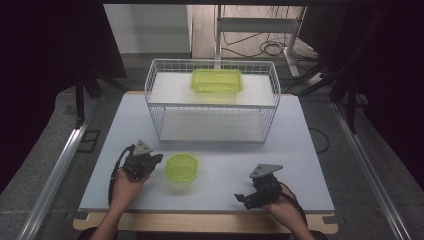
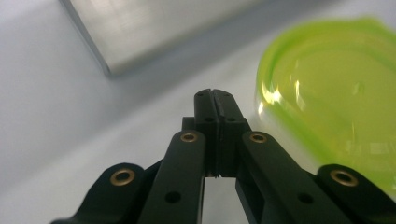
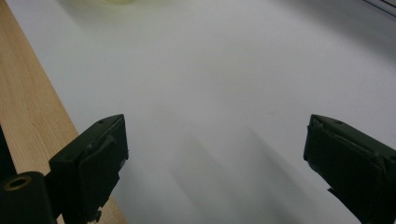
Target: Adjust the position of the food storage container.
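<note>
white tabletop (image 1: 300,150) is sitting on a wooden base whose light edge is showing along the near side, with dark curtains and grey floor surrounding it. a white wire basket rack (image 1: 212,102) is standing at the far middle of the table, and a green rectangular container (image 1: 217,80) is lying on its upper shelf.

a round green bowl (image 1: 182,168) is resting on the tabletop in front of the rack, a little left of centre and apart from it. its translucent rim is catching light in the left gripper view, where it is lying to the right of the jaw tips and just beside them; whether it is touching them cannot be told.

the left gripper (image 1: 156,159) is being held in the person's left hand (image 1: 125,187), just left of the bowl and pointing toward it. its jaws are standing pressed together, tip against tip, with nothing between them.

the right gripper (image 1: 241,197) is being held in the person's right hand (image 1: 284,210) near the front right edge of the table, well apart from the bowl. its jaws are standing wide apart over bare tabletop, gripping nothing, and the wooden edge is running past its left jaw in the right gripper view.
</note>
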`<action>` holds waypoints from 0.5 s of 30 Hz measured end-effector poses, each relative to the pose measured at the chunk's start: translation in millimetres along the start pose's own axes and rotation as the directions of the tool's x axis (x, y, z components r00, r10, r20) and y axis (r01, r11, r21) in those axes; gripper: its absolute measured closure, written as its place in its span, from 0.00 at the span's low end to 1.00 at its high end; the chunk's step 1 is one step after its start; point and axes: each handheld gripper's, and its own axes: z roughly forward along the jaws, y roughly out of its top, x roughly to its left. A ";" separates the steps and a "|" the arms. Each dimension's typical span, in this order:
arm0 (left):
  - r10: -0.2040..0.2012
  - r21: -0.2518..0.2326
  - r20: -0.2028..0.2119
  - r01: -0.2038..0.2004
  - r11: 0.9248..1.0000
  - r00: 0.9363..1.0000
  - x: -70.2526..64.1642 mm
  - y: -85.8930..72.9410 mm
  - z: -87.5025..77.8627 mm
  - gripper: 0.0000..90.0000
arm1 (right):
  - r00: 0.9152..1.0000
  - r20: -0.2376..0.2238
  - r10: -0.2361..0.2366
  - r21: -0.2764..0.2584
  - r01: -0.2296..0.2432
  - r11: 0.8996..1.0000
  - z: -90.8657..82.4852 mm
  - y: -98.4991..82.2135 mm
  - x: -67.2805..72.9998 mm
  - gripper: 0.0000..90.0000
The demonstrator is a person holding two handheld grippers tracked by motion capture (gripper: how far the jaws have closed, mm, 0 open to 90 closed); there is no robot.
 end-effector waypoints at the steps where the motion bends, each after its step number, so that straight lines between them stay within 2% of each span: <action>1: 0.005 0.011 0.018 -0.005 1.000 1.000 0.3 -3.9 -0.2 1.00 | 1.000 0.002 -0.001 0.000 0.001 1.000 0.2 -0.1 -0.2 0.08; 2: 0.005 0.011 0.018 -0.005 1.000 1.000 0.3 -3.9 -0.2 1.00 | 1.000 0.003 0.000 0.001 0.000 1.000 0.3 -0.2 -0.3 0.08; 3: -0.003 0.027 0.062 0.001 1.000 0.998 -1.9 -12.3 -0.2 1.00 | 1.000 0.003 0.000 0.001 0.000 1.000 0.3 -0.3 -0.2 0.08; 6: 0.011 0.064 0.086 -0.017 0.998 0.996 -9.3 -21.4 2.0 1.00 | 1.000 0.001 0.000 0.002 0.000 1.000 0.5 -0.1 0.1 0.08; 7: 0.011 0.064 0.086 -0.017 0.998 0.996 -9.3 -21.4 2.0 1.00 | 1.000 0.001 0.000 0.002 0.000 1.000 0.5 -0.1 0.1 0.08; 8: 0.029 0.065 0.100 -0.036 0.997 0.995 -13.4 -20.5 4.6 1.00 | 1.000 0.000 -0.004 0.005 0.004 1.000 1.6 0.2 0.2 0.08; 10: 0.026 0.059 0.111 -0.033 0.998 0.993 -15.4 -19.1 6.0 1.00 | 1.000 -0.002 -0.006 0.007 0.006 1.000 1.9 0.3 0.6 0.08; 11: 0.045 0.057 0.127 -0.053 0.997 0.991 -19.6 -17.1 8.5 1.00 | 1.000 0.000 -0.009 0.008 0.009 1.000 1.6 0.1 1.6 0.08; 13: 0.080 0.066 0.126 -0.089 0.994 0.989 -24.7 -16.1 9.8 1.00 | 1.000 0.002 -0.012 0.007 0.012 1.000 1.1 -0.2 1.5 0.08; 14: 0.080 0.066 0.126 -0.089 0.994 0.989 -24.7 -16.1 9.8 1.00 | 1.000 0.002 -0.009 0.007 0.009 1.000 1.1 -0.2 1.0 0.08; 15: 0.089 0.058 0.142 -0.098 0.993 0.986 -28.5 -15.4 9.9 1.00 | 1.000 0.002 -0.007 0.007 0.007 1.000 1.5 -0.2 0.2 0.08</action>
